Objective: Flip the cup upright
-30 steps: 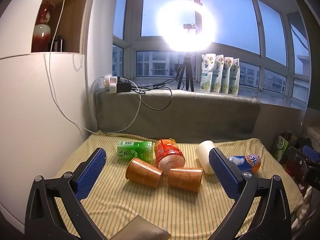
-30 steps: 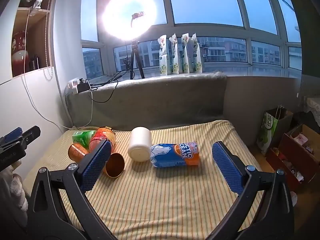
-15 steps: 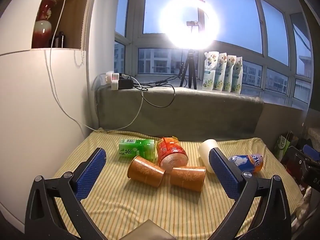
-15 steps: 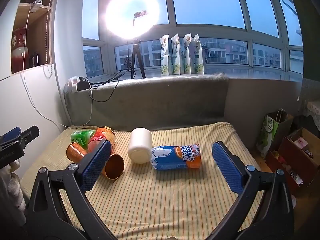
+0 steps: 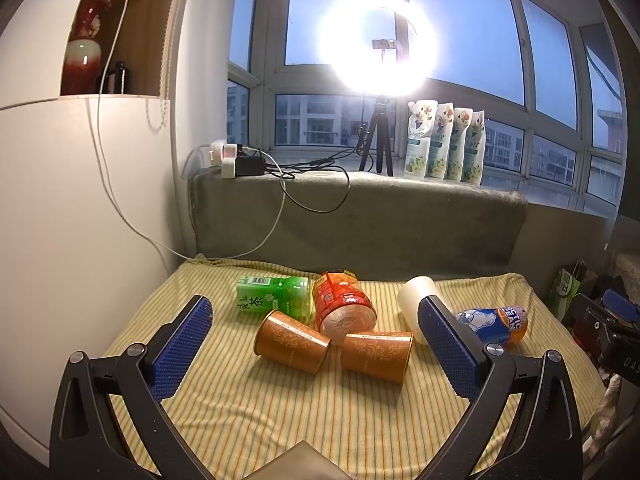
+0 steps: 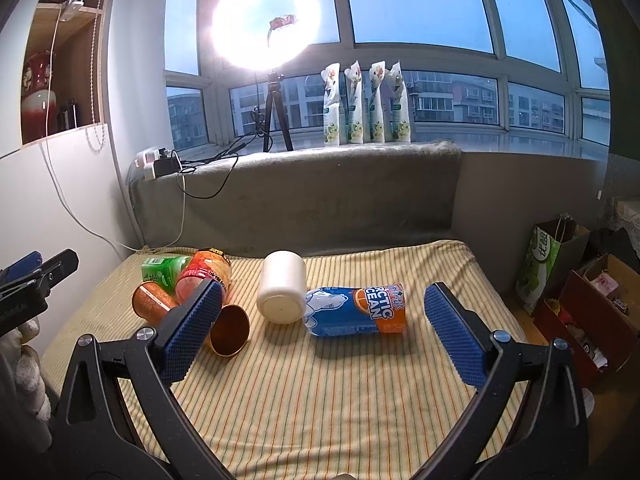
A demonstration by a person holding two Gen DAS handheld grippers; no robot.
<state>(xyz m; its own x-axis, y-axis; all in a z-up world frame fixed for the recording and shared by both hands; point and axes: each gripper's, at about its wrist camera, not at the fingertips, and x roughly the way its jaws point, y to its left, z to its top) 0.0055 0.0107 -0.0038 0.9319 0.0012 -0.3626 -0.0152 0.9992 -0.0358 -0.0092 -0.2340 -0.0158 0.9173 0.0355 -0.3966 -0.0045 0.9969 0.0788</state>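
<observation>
Little has moved: both tongs hover spread, left tongs (image 5: 316, 330) and right tongs (image 6: 320, 326) empty. Ahead between the left pair, two orange cups (image 5: 291, 340) lie sideways; flipping is all ahead.

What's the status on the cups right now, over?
Left gripper open, empty. Right gripper open, empty. Two orange cups and white cup on their sides, untouched. Red jar crowds the orange pair.

This is a room in a home: a striped bedsheet (image 6: 320, 380) covers a bed under a large window (image 6: 420, 4), with a ring light (image 5: 378, 42), a vase (image 5: 83, 54) on a shelf and apartment blocks outside.
</observation>
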